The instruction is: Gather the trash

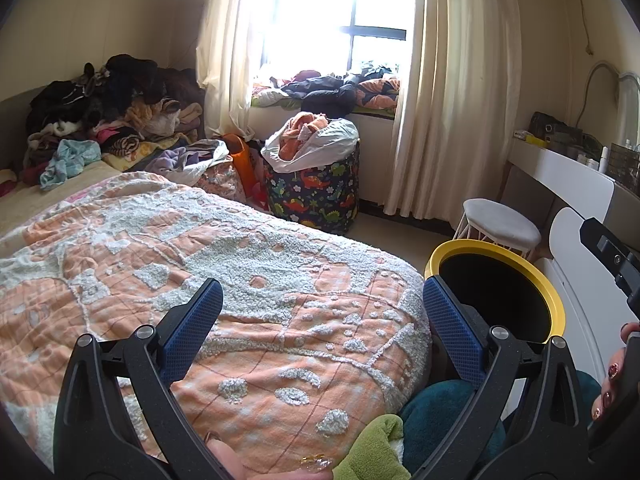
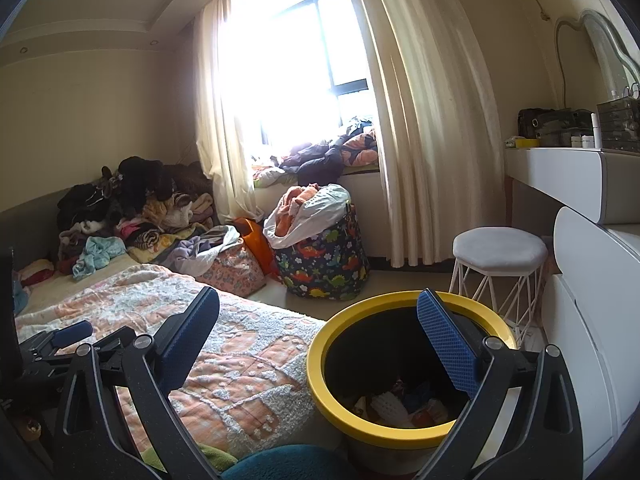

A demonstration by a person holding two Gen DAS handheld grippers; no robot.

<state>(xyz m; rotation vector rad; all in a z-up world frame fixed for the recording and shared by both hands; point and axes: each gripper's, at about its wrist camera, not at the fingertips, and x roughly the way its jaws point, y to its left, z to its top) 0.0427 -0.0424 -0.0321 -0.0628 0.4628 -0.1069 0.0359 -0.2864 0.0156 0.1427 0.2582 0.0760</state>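
A bin with a yellow rim [image 1: 472, 245] stands on the floor beside the bed. In the right wrist view its rim [image 2: 315, 368] is close below me, and mixed trash [image 2: 396, 404] lies at the bottom. My right gripper [image 2: 318, 296] is open and empty, with one blue pad [image 2: 448, 348] over the bin's mouth. My left gripper [image 1: 323, 282] is also open and empty, hovering over the orange and white blanket [image 1: 200, 264]. A small clear yellowish piece [image 1: 316, 462] shows at the bottom edge; I cannot tell what it is.
A dinosaur-print basket [image 2: 324, 264] stuffed with laundry stands under the window. A white stool [image 2: 500, 248] and white dresser [image 2: 592, 320] are right of the bin. Clothes are piled [image 1: 104, 112] at the bed's far end. Green and teal plush [image 1: 420, 420] lies near me.
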